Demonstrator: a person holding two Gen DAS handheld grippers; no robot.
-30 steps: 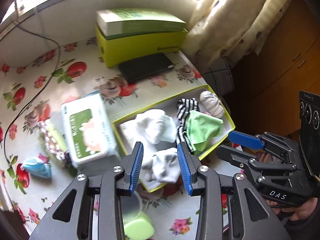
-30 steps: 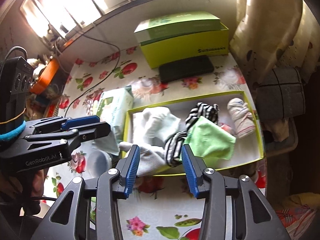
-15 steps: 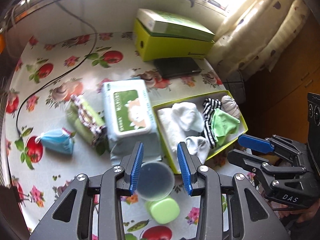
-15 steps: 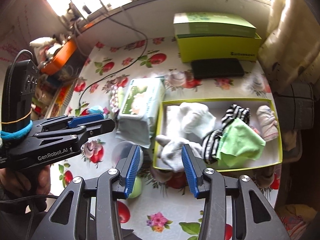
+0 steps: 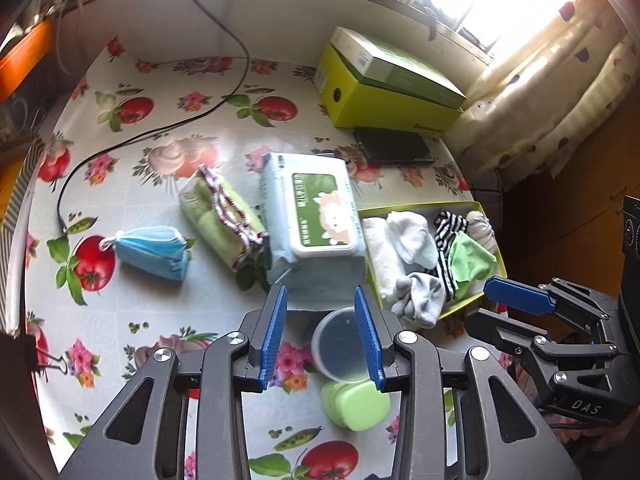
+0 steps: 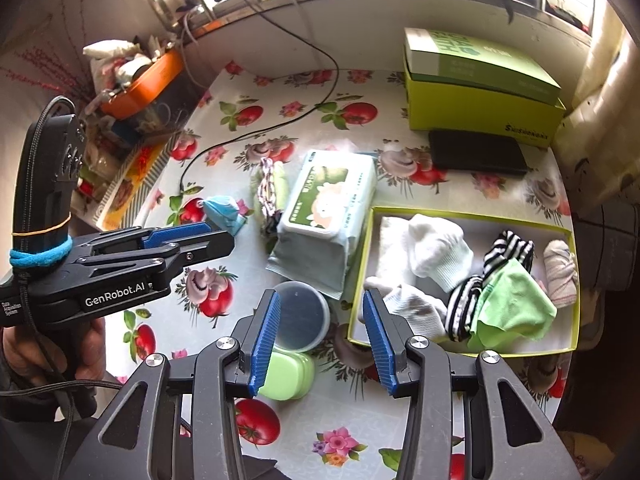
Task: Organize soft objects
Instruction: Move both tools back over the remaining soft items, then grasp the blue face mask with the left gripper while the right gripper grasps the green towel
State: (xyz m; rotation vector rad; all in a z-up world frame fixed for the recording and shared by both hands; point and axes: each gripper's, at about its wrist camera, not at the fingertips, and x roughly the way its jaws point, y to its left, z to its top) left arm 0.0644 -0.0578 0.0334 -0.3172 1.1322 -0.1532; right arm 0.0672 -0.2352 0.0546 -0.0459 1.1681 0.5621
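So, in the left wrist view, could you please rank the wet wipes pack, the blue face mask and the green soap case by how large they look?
1. Wet wipes pack, clearly the largest.
2 and 3. Blue face mask and green soap case look about alike; the case lies nearer the camera and partly hidden behind the round container, so I won't rank them.

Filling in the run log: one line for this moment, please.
left claw: open, empty | right claw: open, empty | tray: holds socks, green cloth | still out: blue mask, green towel

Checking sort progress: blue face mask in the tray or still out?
Out. The blue face mask lies on the tablecloth, left of the wipes pack, apart from the tray.
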